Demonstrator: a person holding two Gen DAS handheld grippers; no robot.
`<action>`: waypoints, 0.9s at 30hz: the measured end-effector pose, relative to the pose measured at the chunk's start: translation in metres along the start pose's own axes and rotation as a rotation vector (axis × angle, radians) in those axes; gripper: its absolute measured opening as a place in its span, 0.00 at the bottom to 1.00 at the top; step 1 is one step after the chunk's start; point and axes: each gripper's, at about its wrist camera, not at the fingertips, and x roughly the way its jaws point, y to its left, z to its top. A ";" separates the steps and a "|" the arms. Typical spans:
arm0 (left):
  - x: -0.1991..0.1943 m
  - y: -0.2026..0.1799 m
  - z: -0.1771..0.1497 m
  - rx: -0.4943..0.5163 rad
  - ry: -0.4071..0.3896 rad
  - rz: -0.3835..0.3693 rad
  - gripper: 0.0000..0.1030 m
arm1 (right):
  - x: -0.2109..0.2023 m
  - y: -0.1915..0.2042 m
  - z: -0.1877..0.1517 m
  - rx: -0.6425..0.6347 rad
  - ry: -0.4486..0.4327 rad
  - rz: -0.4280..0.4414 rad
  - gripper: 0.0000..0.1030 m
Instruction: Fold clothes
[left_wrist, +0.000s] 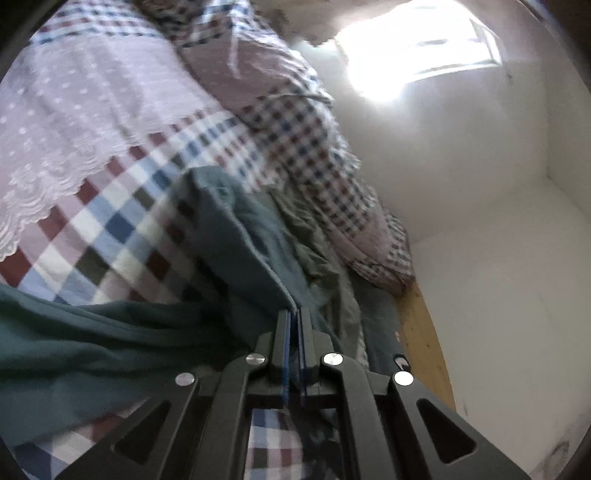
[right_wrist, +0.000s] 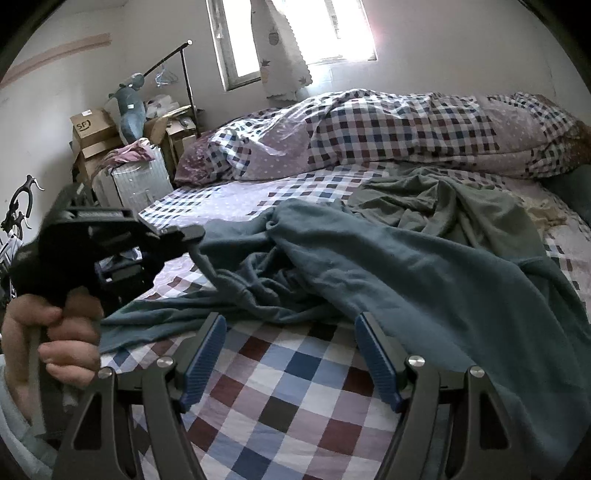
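A teal garment (right_wrist: 388, 258) lies spread and rumpled across the checked bedsheet (right_wrist: 280, 380). In the left wrist view my left gripper (left_wrist: 294, 312) is shut on a folded edge of the teal garment (left_wrist: 236, 240), which rises from the pads. The right wrist view shows that same left gripper (right_wrist: 195, 234) at the left, held by a hand (right_wrist: 55, 339), pinching the garment's edge above the bed. My right gripper (right_wrist: 291, 321) stands open low over the sheet, its blue pads (right_wrist: 205, 358) just short of the garment's near hem, nothing between them. An olive-green garment (right_wrist: 417, 199) lies crumpled behind the teal one.
A rolled checked duvet (right_wrist: 388, 133) runs along the bed's far side under the window (right_wrist: 295, 33). Cardboard boxes (right_wrist: 92, 133), a pale suitcase (right_wrist: 136, 181) and a clothes rack (right_wrist: 184, 74) stand at the left wall. White wall and a wooden bed edge (left_wrist: 424, 339) show in the left wrist view.
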 end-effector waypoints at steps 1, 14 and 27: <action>-0.001 -0.004 -0.001 0.011 0.004 -0.012 0.01 | 0.000 0.002 0.000 -0.005 -0.002 0.004 0.74; -0.010 -0.052 -0.008 0.175 0.077 -0.116 0.01 | -0.002 0.049 -0.006 -0.209 -0.135 -0.106 0.74; -0.024 -0.063 -0.015 0.211 0.105 -0.157 0.01 | 0.015 0.099 -0.014 -0.481 -0.247 -0.335 0.48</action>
